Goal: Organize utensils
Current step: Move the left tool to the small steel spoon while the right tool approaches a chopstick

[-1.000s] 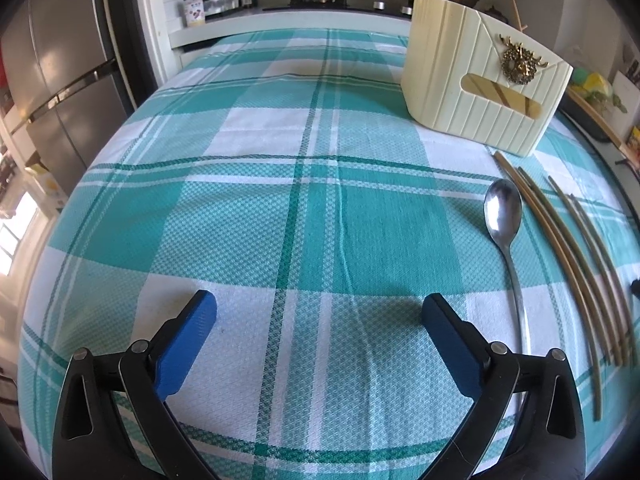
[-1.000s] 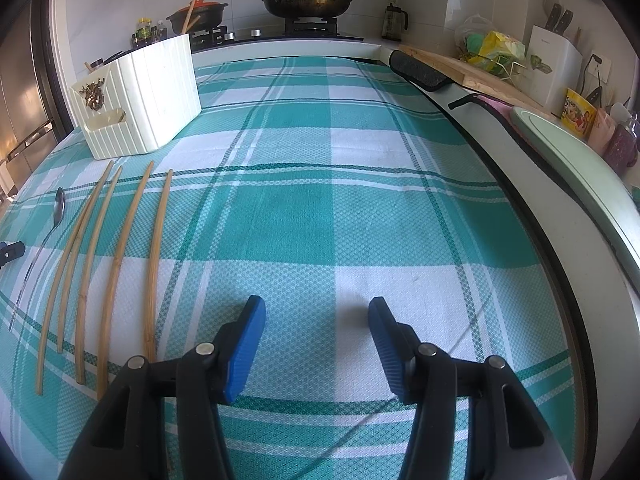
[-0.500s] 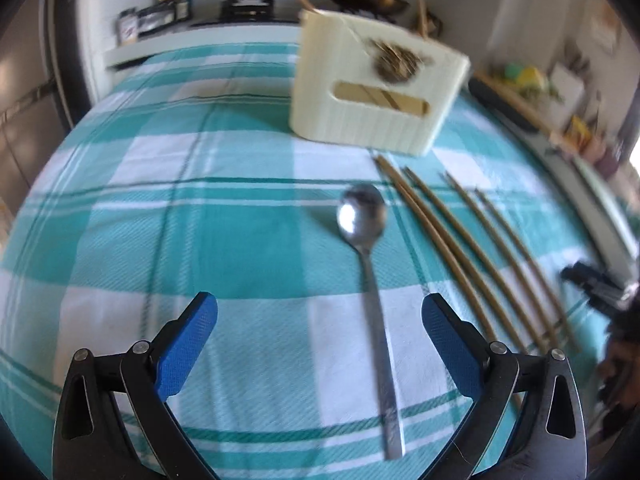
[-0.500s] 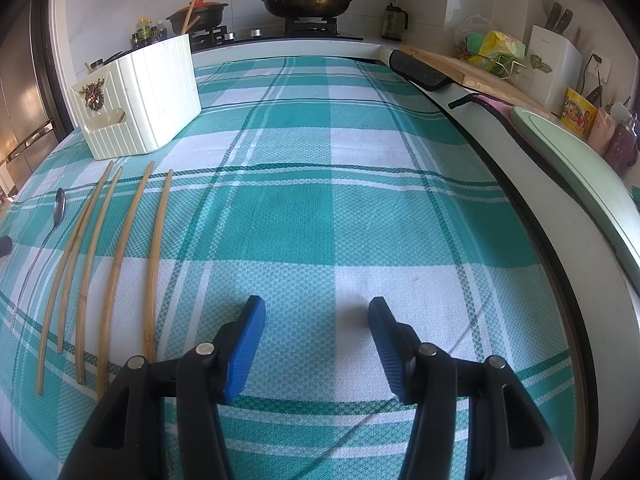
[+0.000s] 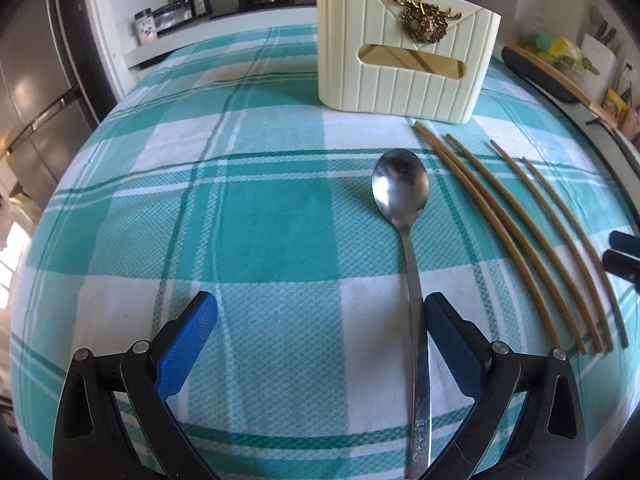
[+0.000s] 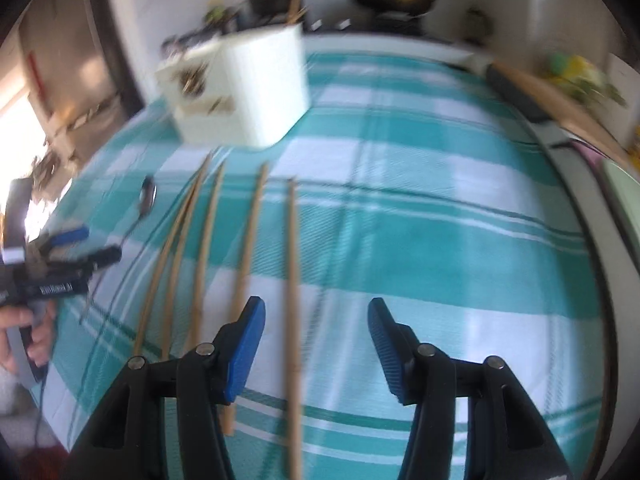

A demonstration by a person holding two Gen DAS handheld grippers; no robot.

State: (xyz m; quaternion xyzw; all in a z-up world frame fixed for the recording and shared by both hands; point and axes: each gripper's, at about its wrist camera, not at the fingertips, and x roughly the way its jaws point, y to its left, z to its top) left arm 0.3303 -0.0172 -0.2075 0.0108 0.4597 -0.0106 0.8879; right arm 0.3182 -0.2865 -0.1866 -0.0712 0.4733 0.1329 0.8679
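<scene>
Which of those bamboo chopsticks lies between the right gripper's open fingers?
The rightmost chopstick, farthest from the spoon. It alone runs between the right gripper; the others lie left of it.

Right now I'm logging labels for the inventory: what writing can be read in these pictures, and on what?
Nothing reads clearly.
Spoon handle end: stamped marks, not legible.
Left gripper body, right wrist view: white lettering, blurred.
Jar on the back counter: label too small.

The right wrist view is motion-blurred: the holder at upper left smears, and the rightmost chopstick runs off the bottom edge.
</scene>
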